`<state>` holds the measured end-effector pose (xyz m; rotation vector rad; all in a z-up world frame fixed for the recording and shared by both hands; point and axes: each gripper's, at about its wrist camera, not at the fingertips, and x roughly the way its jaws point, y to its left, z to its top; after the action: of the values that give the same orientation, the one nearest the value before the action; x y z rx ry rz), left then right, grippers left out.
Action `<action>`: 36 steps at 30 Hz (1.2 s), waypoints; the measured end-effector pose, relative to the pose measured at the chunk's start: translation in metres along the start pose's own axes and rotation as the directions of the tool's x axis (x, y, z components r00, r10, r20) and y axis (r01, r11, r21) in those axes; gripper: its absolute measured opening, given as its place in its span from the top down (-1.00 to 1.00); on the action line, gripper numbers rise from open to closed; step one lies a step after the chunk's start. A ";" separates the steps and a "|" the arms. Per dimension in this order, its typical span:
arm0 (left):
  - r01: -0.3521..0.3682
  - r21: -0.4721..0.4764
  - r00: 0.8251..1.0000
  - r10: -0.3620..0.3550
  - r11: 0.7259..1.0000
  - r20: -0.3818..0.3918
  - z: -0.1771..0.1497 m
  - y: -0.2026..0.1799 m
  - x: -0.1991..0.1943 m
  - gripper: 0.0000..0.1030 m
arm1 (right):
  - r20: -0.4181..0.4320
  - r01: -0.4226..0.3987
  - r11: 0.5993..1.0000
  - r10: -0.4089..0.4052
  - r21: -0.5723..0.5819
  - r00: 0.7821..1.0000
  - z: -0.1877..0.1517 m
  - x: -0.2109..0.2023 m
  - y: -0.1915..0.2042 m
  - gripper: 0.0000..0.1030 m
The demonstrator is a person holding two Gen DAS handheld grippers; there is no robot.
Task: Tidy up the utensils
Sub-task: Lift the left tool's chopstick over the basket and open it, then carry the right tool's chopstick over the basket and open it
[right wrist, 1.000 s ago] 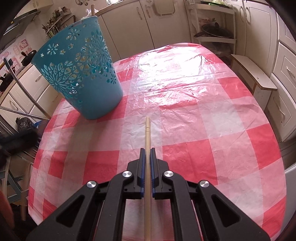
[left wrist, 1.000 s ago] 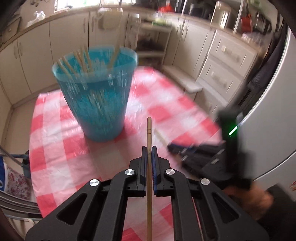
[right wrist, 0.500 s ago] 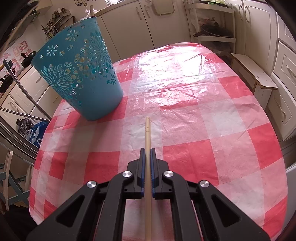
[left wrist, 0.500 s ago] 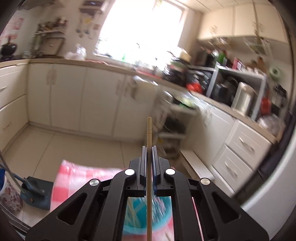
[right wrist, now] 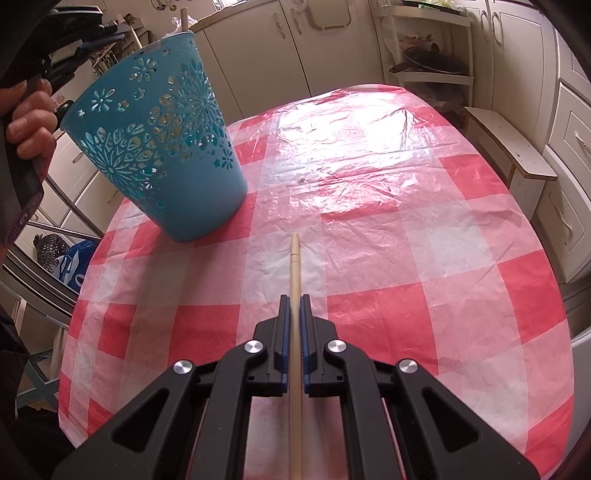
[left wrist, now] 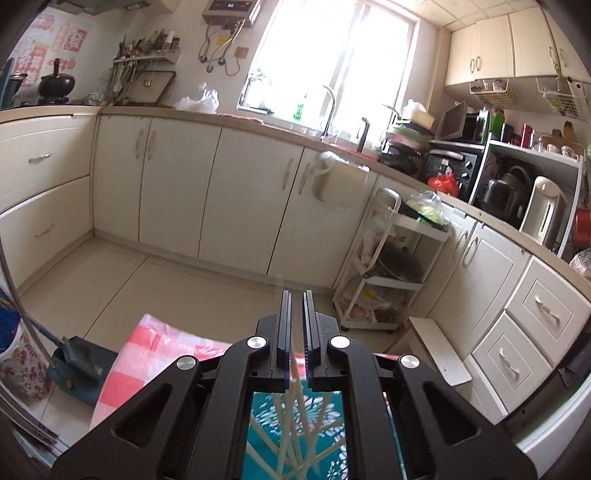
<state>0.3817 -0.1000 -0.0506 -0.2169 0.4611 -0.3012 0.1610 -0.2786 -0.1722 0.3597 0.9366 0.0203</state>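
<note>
A teal perforated basket [right wrist: 162, 147] stands on the red-and-white checked table [right wrist: 406, 258] at the left. My left gripper [left wrist: 296, 295] is slightly open and empty, right above the basket [left wrist: 295, 435], where several wooden chopsticks [left wrist: 291, 424] lie inside. It also shows in the right wrist view [right wrist: 74, 33], held over the basket's rim. My right gripper [right wrist: 294, 299] is shut on a wooden chopstick [right wrist: 294, 273], which points forward just above the table, to the right of the basket.
White kitchen cabinets [left wrist: 221, 192] and a white trolley rack [left wrist: 388, 266] stand beyond the table. A low wooden step [right wrist: 506, 144] sits at the table's right. A metal chair frame [right wrist: 48, 236] is at the left edge.
My left gripper has opened and its chopstick has dropped into the basket. Before that it swung up from the table to above the basket. The right gripper has held still.
</note>
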 end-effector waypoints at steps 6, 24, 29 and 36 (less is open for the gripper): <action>-0.008 0.027 0.996 0.010 1.000 -0.089 -0.016 0.003 -0.005 0.36 | 0.000 0.007 1.000 -0.007 -0.011 1.000 0.000 0.000 0.001 0.88; -0.164 0.114 0.975 0.179 0.980 -0.132 -0.075 0.038 -0.106 -0.82 | 0.235 -0.292 0.956 0.275 0.039 0.932 0.011 -0.053 -0.004 0.89; -0.176 0.090 0.975 0.186 0.980 -0.120 -0.068 0.045 -0.111 -0.84 | 0.364 -0.426 0.904 0.386 0.031 0.847 0.042 -0.087 0.008 0.89; -0.216 0.025 0.967 0.218 0.976 -0.132 -0.063 0.058 -0.108 -0.85 | 0.514 -0.457 0.885 0.436 -0.092 0.739 0.122 -0.111 0.062 0.89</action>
<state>0.2739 -0.0188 -0.0774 -0.1350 0.6111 -0.1034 0.2000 -0.2753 -0.0006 0.5900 0.2874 0.3344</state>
